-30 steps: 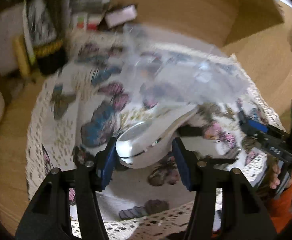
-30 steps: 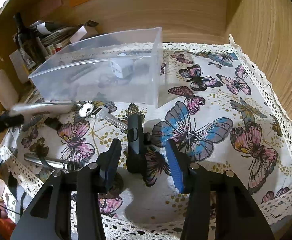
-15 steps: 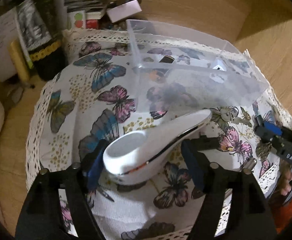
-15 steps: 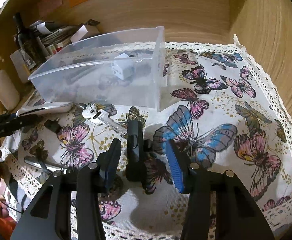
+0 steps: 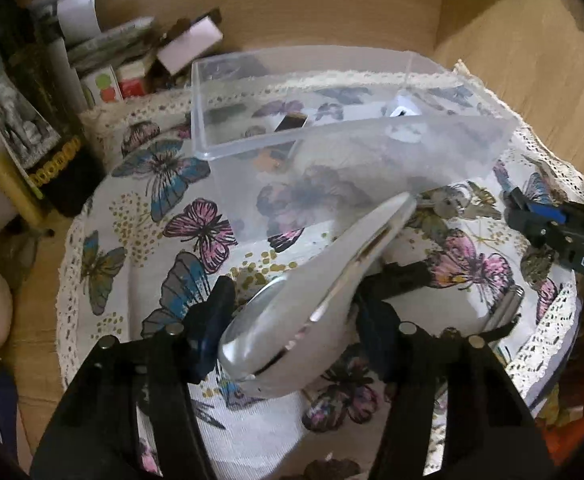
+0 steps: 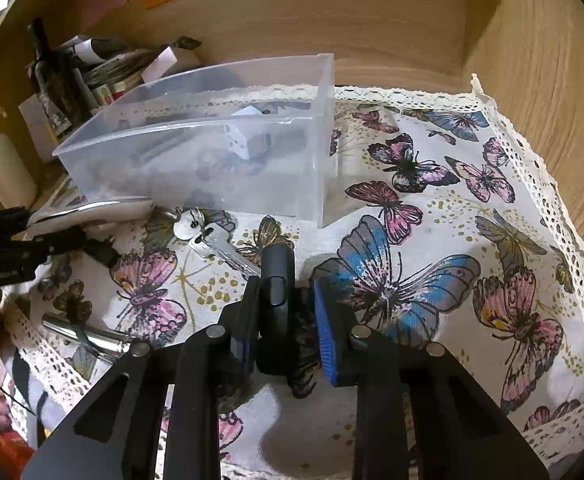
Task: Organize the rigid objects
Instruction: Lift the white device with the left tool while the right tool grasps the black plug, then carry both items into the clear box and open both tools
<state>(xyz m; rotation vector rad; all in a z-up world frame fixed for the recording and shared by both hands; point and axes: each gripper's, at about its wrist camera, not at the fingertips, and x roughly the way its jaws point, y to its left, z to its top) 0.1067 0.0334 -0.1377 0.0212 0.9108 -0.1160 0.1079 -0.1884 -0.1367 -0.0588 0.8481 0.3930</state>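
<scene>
Grippers at work over a butterfly-print tablecloth (image 5: 140,240), sorting hard odds and ends into a clear plastic bin (image 5: 331,136). Left wrist view: the left gripper (image 5: 292,332) carries a white-and-chrome handheld device (image 5: 311,292), clamped across its broad rounded end, the tapered tip slanting up toward the bin's near wall. Its glossy shell looks stiff and slippery, probably light, so the wide end seems the surest hold. The jaws stand fairly wide, spread by the body's width. A white plug adapter (image 5: 403,110) already lies in the bin.

Right wrist view: the right gripper (image 6: 284,320) straddles a slim black device (image 6: 278,292) lying on the cloth, near the bin's front corner. The left pad touches or nearly touches its side; the right pad stands clear, jaws partly open, nothing gripped yet. The piece looks rigid and smooth, best pinched across its narrow flanks. A bunch of keys (image 6: 200,232) lies just beside it, a chrome tool (image 6: 88,336) farther left
</scene>
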